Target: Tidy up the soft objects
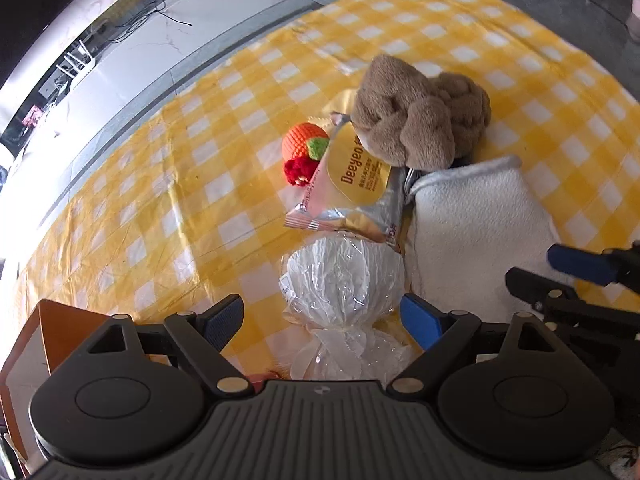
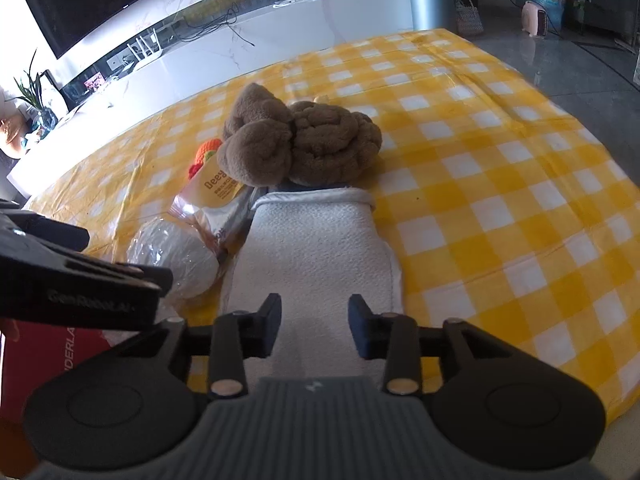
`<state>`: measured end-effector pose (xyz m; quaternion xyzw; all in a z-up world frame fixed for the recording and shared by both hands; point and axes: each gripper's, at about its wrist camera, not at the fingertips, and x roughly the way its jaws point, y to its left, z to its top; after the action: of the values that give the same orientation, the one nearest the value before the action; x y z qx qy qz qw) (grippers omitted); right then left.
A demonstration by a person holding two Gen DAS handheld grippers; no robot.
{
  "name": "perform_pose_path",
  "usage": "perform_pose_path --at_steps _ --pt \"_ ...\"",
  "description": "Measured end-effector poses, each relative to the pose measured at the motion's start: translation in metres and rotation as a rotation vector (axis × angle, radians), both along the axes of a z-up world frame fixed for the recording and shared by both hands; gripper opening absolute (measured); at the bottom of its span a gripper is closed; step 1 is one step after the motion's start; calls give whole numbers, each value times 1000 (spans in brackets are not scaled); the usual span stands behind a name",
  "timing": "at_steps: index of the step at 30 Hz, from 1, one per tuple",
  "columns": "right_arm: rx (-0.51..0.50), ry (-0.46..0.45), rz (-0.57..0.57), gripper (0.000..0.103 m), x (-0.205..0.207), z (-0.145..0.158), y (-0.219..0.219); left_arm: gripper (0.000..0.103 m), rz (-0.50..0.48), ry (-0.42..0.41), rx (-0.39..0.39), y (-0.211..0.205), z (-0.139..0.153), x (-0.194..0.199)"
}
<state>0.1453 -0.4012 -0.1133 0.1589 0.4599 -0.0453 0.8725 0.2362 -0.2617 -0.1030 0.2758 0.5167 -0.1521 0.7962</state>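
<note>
Yellow checked table (image 1: 160, 208): left gripper (image 1: 322, 318) spread wide around the plastic-wrapped bun (image 1: 340, 280), right gripper (image 2: 314, 326) parted, empty, over the white towel (image 2: 316, 248). Slick wrap could slip out when squeezed.

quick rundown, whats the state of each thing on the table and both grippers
left gripper: open, astride the wrapped bun
wrapped bun: sealed, lying on the cloth
snack packet: unopened, partly under the plush
brown plush: slumped
white towel: folded flat
right gripper: open over the towel
</note>
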Motion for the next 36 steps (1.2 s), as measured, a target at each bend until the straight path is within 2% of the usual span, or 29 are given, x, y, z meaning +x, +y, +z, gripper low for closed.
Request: perform_pose_path --at_steps 3,5,10,14,17,18,19,21,23,25,26,28,31,33,36 --pt "-9 29 -14 42 2 -4 -1 103 29 9 44 -3 -16 6" --pt "-15 34 -14 45 3 -4 0 103 52 40 23 -2 -21 12" --pt "7 -56 39 55 2 7 8 103 111 55 22 -2 -29 23" --pt "-11 -16 35 58 5 2 9 103 126 123 0 2 -42 27" --pt "7 -13 19 61 4 0 5 103 169 124 -18 5 -47 31" --pt "16 -17 14 61 3 1 4 101 163 137 -35 6 -46 31" --pt "25 -20 11 62 3 1 3 89 156 152 -58 7 -45 31" --pt "35 -15 8 64 3 0 1 78 167 165 -78 10 -43 31" --pt "33 -4 9 64 4 -2 1 72 146 144 -50 12 -40 26" --pt "35 6 8 66 5 -3 1 71 109 126 -74 13 -32 20" --pt "38 9 6 72 5 -4 1 70 91 112 -103 17 -24 16" --pt "37 12 -10 75 6 -5 -1 70 46 54 -134 21 -10 3" --pt "60 22 -50 90 7 -8 -7 70 10 -32 -180 30 11 -12" --pt "128 9 -70 99 6 -9 -14 70 4 -56 -258 41 23 -19" --pt "187 -16 -86 101 5 -10 -14 70 -26 -68 -366 56 32 -27"
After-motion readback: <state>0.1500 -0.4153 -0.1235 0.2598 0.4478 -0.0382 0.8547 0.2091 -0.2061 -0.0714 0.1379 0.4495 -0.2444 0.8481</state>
